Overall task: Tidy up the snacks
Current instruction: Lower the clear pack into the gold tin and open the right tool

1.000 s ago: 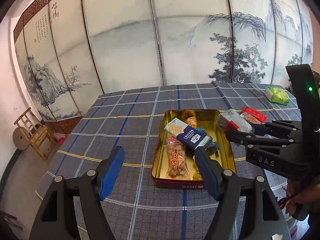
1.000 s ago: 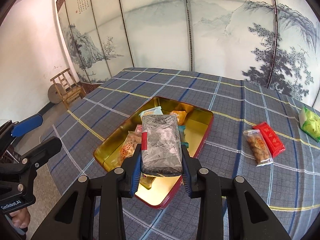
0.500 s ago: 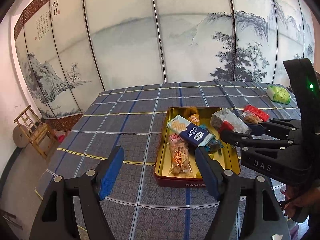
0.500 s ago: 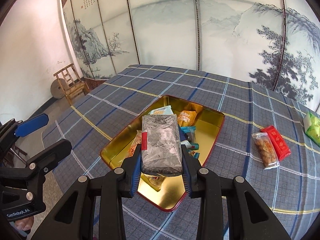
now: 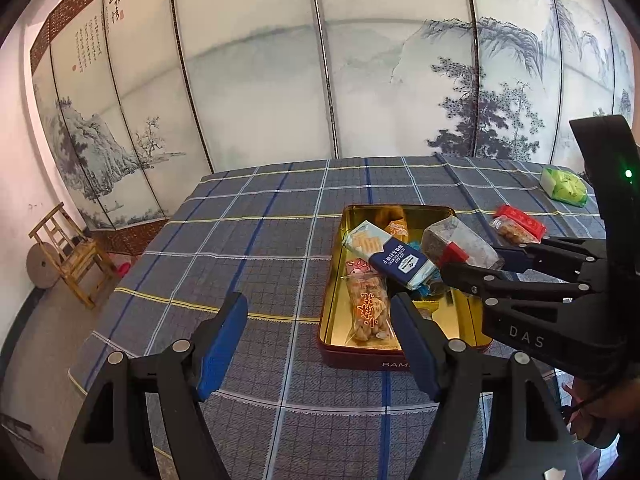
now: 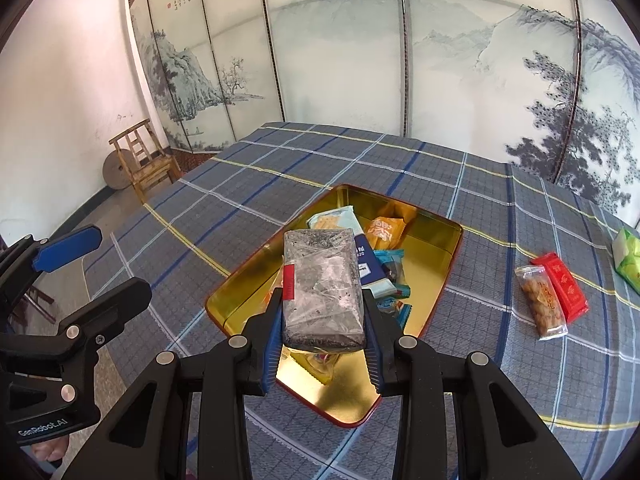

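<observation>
Your right gripper [image 6: 323, 334] has its jaws clenched on a clear packet of dark, speckled snack [image 6: 322, 290], with a small red label on its left edge. The blue pads press its two long sides near the close end, and the packet juts forward, held in the air above the near half of the gold tin [image 6: 447, 248]. In the left wrist view the same packet [image 5: 460, 242] hangs over the tin's right side, clear of the contents.

Your left gripper [image 5: 320, 344] has its jaws released and spread wide with nothing between them, low over the plaid tablecloth [image 5: 248, 248] just left of the tin.

The tin [image 5: 334, 300] is a shallow rectangular box, gold inside and dark red outside, lying open on the table. Inside it you have:
- a blue-and-white cracker pack [image 5: 394, 254] lying slantwise across the middle
- a clear bag of brown nuggets with red print [image 5: 368, 308] along the left side
- an orange wrapped sweet [image 6: 383, 232] near the far end
- a few small teal-wrapped pieces [image 6: 394, 280] under and beside the cracker pack

The near right part of the tin's floor is bare gold.

Outside the tin, to its right on the table, a second clear bag of brown nuggets [image 6: 540, 300] lies touching a flat red packet [image 6: 566, 286], and farther right a green packet [image 6: 628, 256] sits near the table's edge.
</observation>
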Motion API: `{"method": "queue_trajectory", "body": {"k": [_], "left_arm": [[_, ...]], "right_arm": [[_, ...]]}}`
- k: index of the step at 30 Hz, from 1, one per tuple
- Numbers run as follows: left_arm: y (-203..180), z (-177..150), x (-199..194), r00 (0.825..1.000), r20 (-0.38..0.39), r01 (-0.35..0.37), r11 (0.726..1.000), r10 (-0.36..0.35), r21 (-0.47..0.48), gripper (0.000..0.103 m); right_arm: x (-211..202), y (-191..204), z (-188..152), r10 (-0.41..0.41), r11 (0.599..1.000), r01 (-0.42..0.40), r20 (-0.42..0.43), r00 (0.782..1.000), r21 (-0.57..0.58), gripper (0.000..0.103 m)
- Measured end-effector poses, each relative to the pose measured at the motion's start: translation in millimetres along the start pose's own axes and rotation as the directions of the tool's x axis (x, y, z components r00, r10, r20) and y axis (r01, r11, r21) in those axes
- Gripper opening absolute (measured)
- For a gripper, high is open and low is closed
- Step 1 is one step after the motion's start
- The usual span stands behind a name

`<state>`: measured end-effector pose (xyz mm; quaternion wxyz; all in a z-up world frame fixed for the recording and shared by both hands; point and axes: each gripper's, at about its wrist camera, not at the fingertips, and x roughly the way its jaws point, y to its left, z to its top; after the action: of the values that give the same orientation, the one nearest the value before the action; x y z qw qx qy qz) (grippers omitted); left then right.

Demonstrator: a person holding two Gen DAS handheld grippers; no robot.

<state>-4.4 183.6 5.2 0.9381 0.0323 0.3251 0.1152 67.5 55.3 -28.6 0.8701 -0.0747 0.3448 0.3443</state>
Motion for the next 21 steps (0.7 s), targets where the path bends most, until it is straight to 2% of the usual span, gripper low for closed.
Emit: {"method": "queue_trajectory", "body": {"k": [21], "left_arm": [[11,-7,17,0.999,-0.039,-0.01,1.0,0.01,-0.019,0.071]], "right_arm": [[30,-1,-4,-0.012,1.0,0.012,-0.059,0.998,0.001,0.036]]}}
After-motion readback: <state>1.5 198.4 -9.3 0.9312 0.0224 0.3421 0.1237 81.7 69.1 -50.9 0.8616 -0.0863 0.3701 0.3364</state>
